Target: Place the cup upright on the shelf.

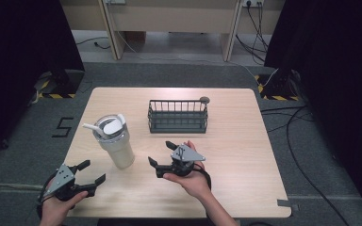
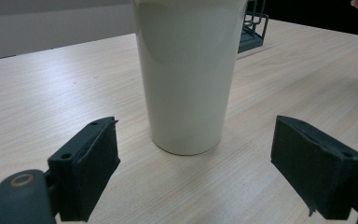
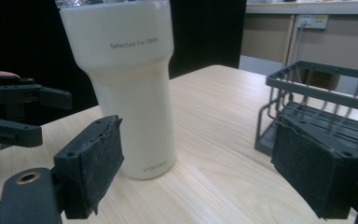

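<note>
A cream tumbler [image 1: 115, 141] with a clear lid and a white straw stands upright on the left half of the wooden table [image 1: 245, 165]. My left gripper [image 1: 94, 170] is open near the front left corner, its jaws pointed at the tumbler [image 2: 186, 70] a short way off. My right gripper [image 1: 159, 152] is open just right of the tumbler, with nothing between its pads. In the right gripper view the tumbler [image 3: 130, 93] stands ahead on the left, partly behind the left jaw. The left gripper [image 3: 23, 112] shows beyond it.
A dark wire basket [image 1: 177, 116] sits behind the right gripper at mid table, with nothing showing inside it. The same basket [image 3: 321, 102] stands close behind the right jaw. A small round grey object [image 1: 204, 100] lies at the basket's far right corner.
</note>
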